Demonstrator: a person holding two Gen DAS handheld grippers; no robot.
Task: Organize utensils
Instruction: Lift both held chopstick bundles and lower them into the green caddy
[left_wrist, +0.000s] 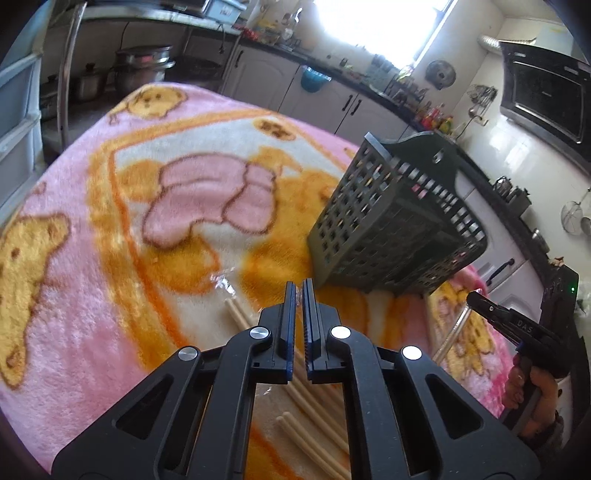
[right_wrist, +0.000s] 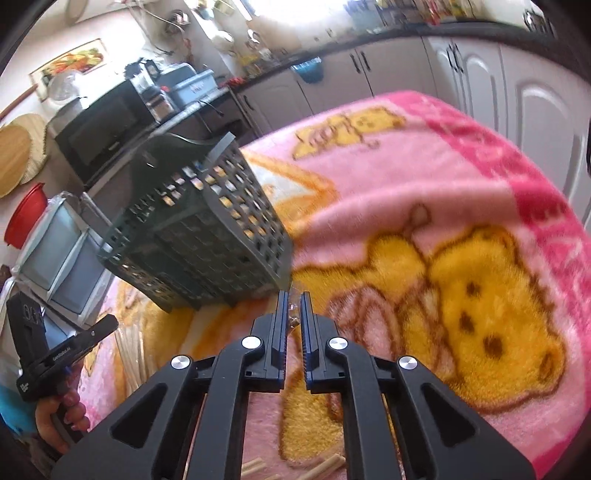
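Observation:
A dark green slotted utensil basket (left_wrist: 399, 218) stands on a pink bear-print blanket (left_wrist: 110, 229); it also shows in the right wrist view (right_wrist: 199, 229). Several wooden chopsticks (left_wrist: 314, 406), some in clear wrap, lie on the blanket under my left gripper (left_wrist: 299, 286), whose jaws are nearly closed with nothing clearly held. My right gripper (right_wrist: 294, 295) has its jaws nearly closed around a bit of clear wrap (right_wrist: 294, 317) just right of the basket's base. More chopsticks (right_wrist: 133, 354) lie at the left of the right wrist view, and chopstick ends (right_wrist: 325, 465) show at its bottom.
The right gripper appears at the right edge of the left wrist view (left_wrist: 517, 325). The left gripper appears at the left of the right wrist view (right_wrist: 55, 358). Kitchen cabinets (left_wrist: 314, 96), a counter and a microwave (right_wrist: 107, 129) surround the blanket-covered table.

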